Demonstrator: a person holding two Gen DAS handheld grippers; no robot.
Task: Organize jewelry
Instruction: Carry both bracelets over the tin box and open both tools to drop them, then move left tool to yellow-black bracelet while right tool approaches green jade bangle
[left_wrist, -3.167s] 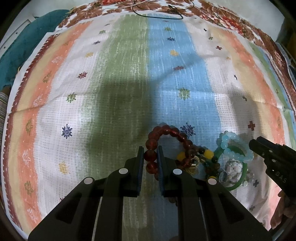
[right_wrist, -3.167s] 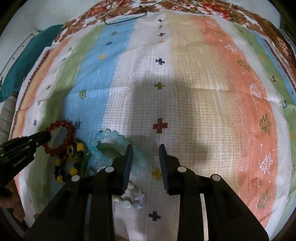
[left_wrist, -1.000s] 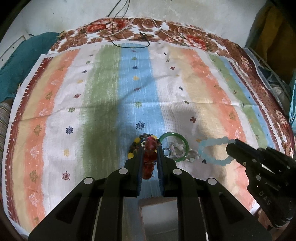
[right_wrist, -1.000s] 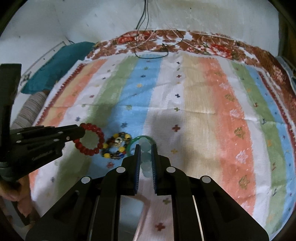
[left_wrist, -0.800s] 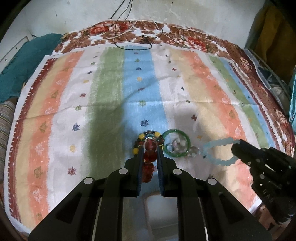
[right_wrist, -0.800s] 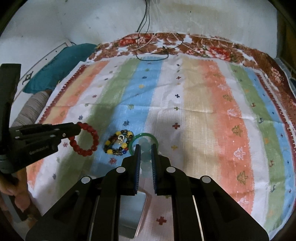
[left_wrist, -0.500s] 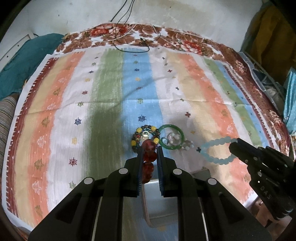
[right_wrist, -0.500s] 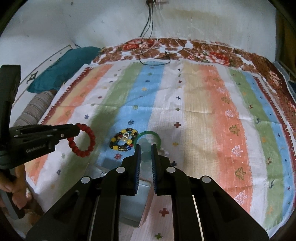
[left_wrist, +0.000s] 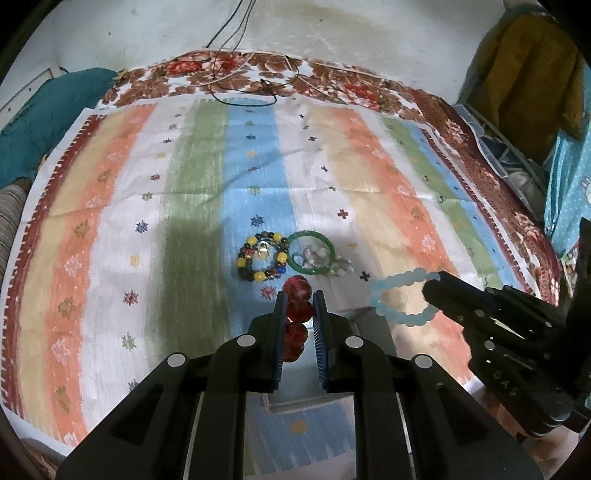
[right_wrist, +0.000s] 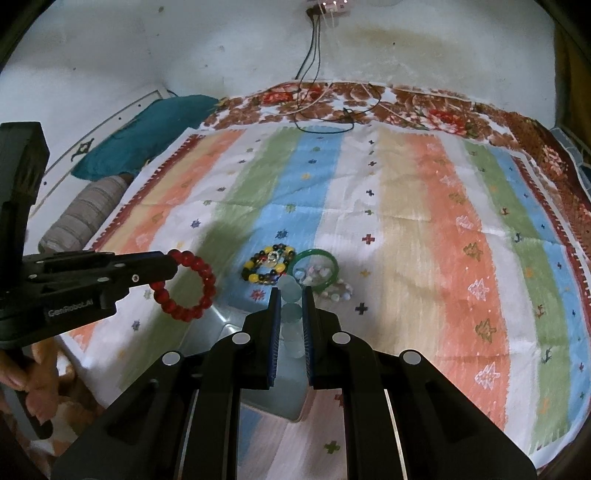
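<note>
My left gripper (left_wrist: 298, 295) is shut on a dark red bead bracelet (left_wrist: 298, 290), which hangs as a ring off its tip (right_wrist: 201, 264) in the right wrist view. My right gripper (right_wrist: 288, 291) is shut on a pale blue bead bracelet (right_wrist: 290, 286), seen as a loop (left_wrist: 388, 285) in the left wrist view. Both are held above the striped cloth (left_wrist: 369, 166). On the cloth lie a multicoloured bead bracelet (left_wrist: 263, 256), a green bangle (left_wrist: 312, 254) and a small pale bead bracelet (left_wrist: 340, 266), close together.
A clear box (right_wrist: 225, 325) sits under both grippers at the cloth's near edge. A teal cushion (right_wrist: 147, 147) and a striped bolster (right_wrist: 85, 218) lie at the left. Cables (right_wrist: 321, 118) trail over the far edge by the wall. A hand (right_wrist: 37, 376) holds the left gripper.
Both grippers have drawn back and risen from the pile, each carrying its bracelet. The clear box has come into view beneath them. The three pieces on the cloth have not moved.
</note>
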